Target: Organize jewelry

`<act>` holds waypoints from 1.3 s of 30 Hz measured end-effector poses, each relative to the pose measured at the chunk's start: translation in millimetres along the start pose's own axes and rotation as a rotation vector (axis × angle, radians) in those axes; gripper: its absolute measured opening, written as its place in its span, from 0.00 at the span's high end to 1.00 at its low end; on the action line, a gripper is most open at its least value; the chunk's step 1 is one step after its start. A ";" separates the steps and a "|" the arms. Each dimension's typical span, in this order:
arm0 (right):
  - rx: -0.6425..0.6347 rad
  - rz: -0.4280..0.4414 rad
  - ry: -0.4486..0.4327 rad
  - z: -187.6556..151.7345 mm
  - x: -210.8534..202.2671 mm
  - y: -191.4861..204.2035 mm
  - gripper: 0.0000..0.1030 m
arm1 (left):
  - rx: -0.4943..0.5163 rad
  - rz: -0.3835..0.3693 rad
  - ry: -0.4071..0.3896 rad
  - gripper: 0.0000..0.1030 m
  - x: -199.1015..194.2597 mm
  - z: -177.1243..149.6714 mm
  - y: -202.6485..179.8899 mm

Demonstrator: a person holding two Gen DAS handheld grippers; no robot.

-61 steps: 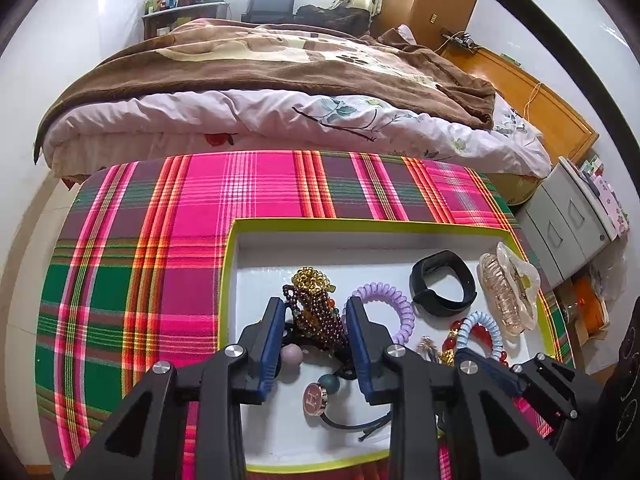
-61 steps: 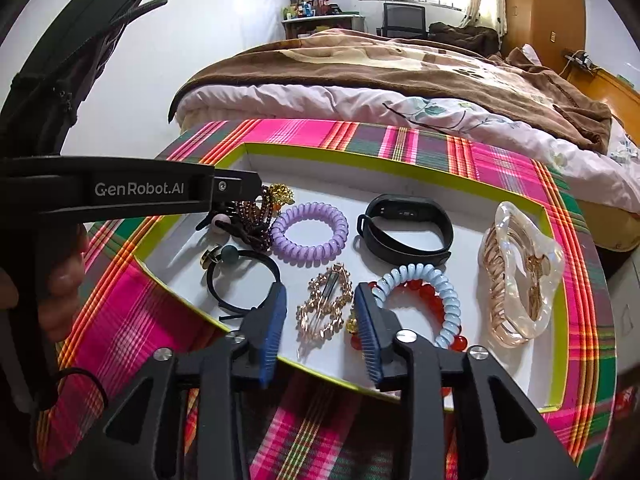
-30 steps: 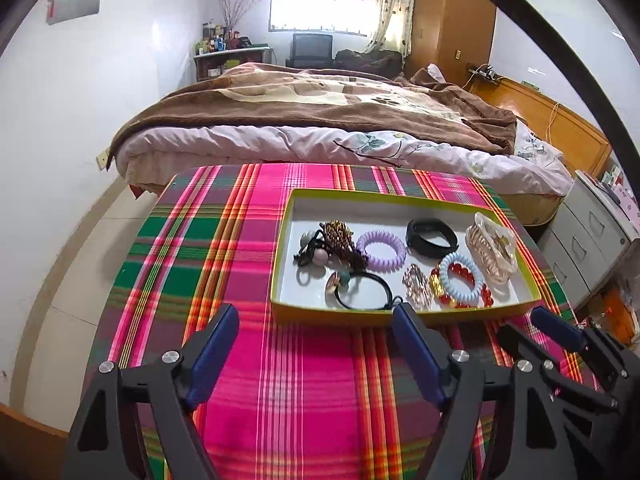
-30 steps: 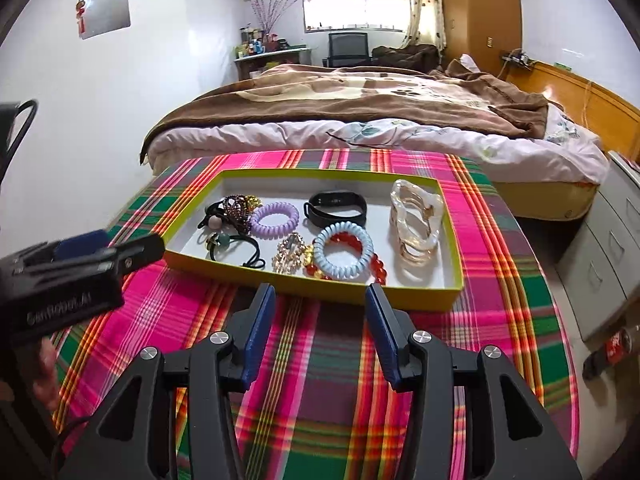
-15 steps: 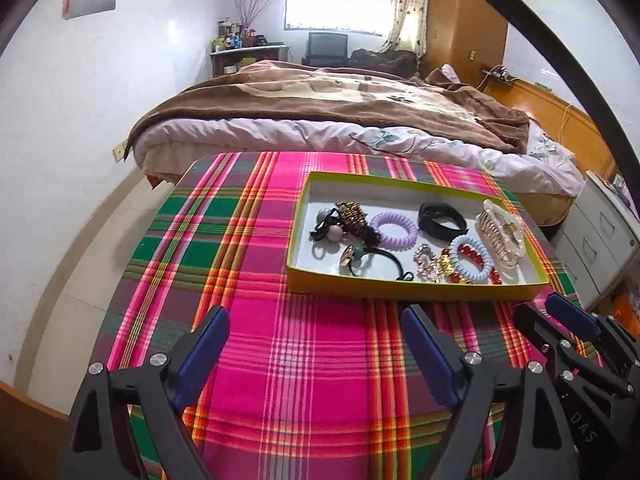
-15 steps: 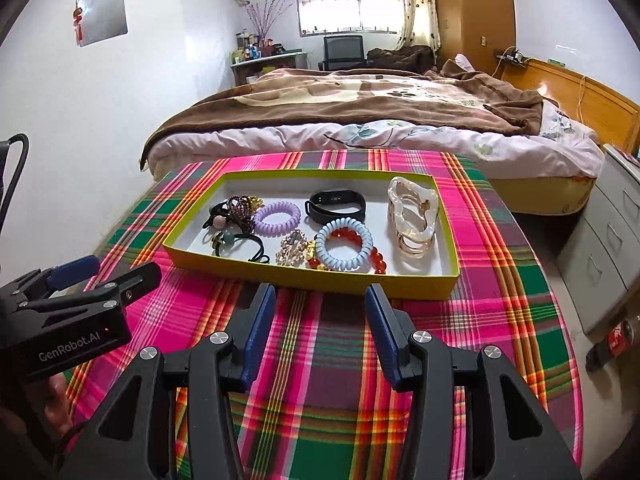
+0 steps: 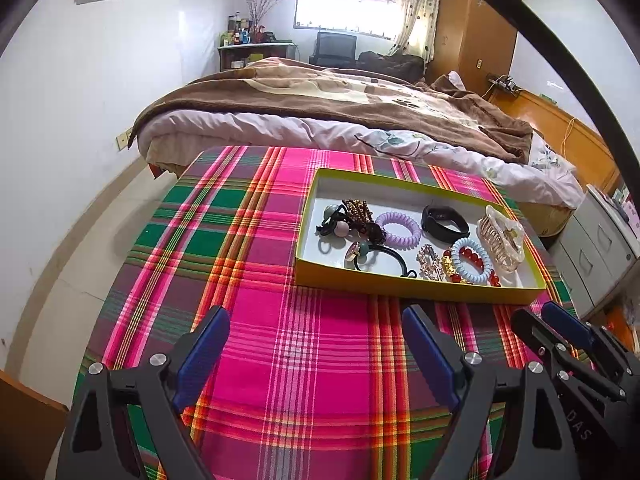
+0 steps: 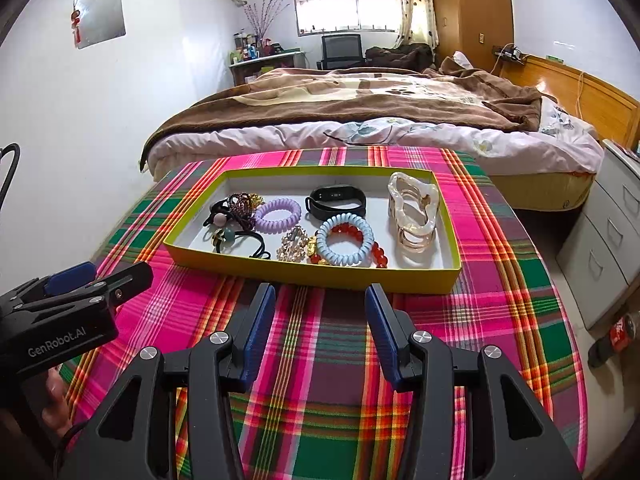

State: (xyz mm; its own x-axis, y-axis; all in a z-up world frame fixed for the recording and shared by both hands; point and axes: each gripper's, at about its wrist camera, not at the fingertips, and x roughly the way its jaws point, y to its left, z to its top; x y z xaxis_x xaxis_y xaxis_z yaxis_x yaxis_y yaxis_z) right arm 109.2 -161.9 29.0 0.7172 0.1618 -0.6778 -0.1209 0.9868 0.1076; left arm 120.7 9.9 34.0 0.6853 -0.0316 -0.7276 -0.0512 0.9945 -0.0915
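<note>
Near the tray point(image 8: 416, 278), both grippers, left gripper point(image 7: 316, 344) and right gripper point(image 8: 320, 316), are released and empty; the soft purple coil tie point(image 8: 278, 215) looks light, best pinched across its ring.

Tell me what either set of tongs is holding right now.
Nothing. The left tongs and right tongs are both open and empty above the tablecloth.

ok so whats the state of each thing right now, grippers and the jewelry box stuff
left hand-held gripper: open, empty, over the cloth
right hand-held gripper: partly open, empty
tray: lidless, on the plaid cloth
purple coil tie: lying flat in the tray
black band: clasped in a loop
clear claw clip: on its side, closed
</note>
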 end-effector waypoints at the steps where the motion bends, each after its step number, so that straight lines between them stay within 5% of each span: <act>1: -0.001 0.001 -0.001 -0.4 -0.2 0.5 0.54 | -0.006 0.001 -0.001 0.15 -0.7 -0.5 1.1; 8: -0.001 0.002 -0.002 -3.0 -0.5 3.2 0.54 | -0.007 0.047 0.003 0.15 -2.7 -2.4 3.0; 39: -0.016 0.008 -0.010 -10.3 -12.0 13.7 0.54 | -0.045 0.041 -0.040 0.15 -23.7 -14.3 14.9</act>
State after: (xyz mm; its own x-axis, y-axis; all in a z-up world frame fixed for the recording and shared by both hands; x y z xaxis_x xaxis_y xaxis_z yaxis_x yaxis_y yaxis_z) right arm 91.8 -150.4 31.2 0.7228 0.1700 -0.6699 -0.1375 0.9853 0.1016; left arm 93.3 24.0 40.2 0.7103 0.0138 -0.7038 -0.1115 0.9894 -0.0931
